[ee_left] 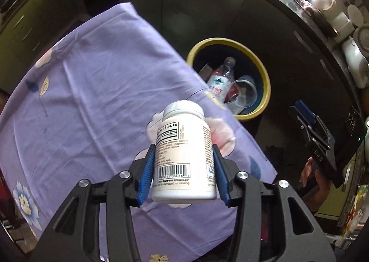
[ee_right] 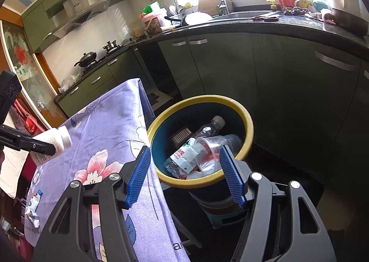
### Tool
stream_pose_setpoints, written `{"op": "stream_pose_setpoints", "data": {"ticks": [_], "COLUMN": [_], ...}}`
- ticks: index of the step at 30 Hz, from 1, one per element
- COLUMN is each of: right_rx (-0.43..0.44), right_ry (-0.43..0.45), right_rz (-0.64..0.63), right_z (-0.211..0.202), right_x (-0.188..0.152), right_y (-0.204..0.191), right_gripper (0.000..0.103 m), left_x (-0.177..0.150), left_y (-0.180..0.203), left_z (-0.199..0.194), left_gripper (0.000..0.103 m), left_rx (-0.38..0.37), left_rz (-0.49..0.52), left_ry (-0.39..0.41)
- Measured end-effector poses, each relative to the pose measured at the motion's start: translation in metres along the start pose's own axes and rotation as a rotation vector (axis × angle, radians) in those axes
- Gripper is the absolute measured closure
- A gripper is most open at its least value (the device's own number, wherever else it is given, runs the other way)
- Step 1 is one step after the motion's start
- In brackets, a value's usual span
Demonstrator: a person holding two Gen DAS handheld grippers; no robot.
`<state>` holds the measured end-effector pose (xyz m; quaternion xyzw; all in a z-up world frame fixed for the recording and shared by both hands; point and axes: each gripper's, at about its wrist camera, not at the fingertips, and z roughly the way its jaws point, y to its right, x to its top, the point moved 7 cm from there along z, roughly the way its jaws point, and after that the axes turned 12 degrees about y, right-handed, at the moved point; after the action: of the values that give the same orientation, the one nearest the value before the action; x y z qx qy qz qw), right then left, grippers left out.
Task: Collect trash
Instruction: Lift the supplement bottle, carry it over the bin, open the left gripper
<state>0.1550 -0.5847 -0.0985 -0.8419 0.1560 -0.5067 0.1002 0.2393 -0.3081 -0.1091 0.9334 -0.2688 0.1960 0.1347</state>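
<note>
Left hand-held gripper [ee_left: 183, 169], pointing steeply down, clamps pill bottle [ee_left: 184, 153].

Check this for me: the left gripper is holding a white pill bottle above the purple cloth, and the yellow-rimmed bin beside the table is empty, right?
Not quite. The bin is not empty: the right wrist view shows bottles and a clear cup inside. The left gripper does hold the white pill bottle above the purple cloth.
</note>
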Motion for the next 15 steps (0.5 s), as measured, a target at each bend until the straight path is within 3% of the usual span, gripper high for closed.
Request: {"op": "stream_pose_setpoints", "data": {"ticks": [4, 8, 9, 12, 15], "right_rx": [-0.032, -0.059, -0.064, -0.084, -0.09], "right_ry": [0.007, 0.006, 0.006, 0.004, 0.003], "right_rz": [0.027, 0.048, 0.053, 0.057, 0.053], "right_z": [-0.006, -0.009, -0.009, -0.011, -0.011], "right_x": [0.004, 0.005, 0.005, 0.004, 0.003], "right_y": [0.021, 0.037, 0.04, 0.048, 0.051], "right_gripper": [0.041, 0.041, 0.041, 0.041, 0.041], "left_x": [0.033, 0.063, 0.07, 0.085, 0.089], "left_y": [0.042, 0.071, 0.075, 0.076, 0.067], "left_z": [0.039, 0.086, 0.095, 0.114, 0.107], "left_gripper": [0.058, 0.058, 0.056, 0.036, 0.035], "left_rx": [-0.065, -0.126, -0.139, -0.134, -0.118], "left_rz": [0.068, 0.073, 0.063, 0.046, 0.036], "left_ry": [-0.003, 0.0, 0.007, 0.029, 0.072]}}
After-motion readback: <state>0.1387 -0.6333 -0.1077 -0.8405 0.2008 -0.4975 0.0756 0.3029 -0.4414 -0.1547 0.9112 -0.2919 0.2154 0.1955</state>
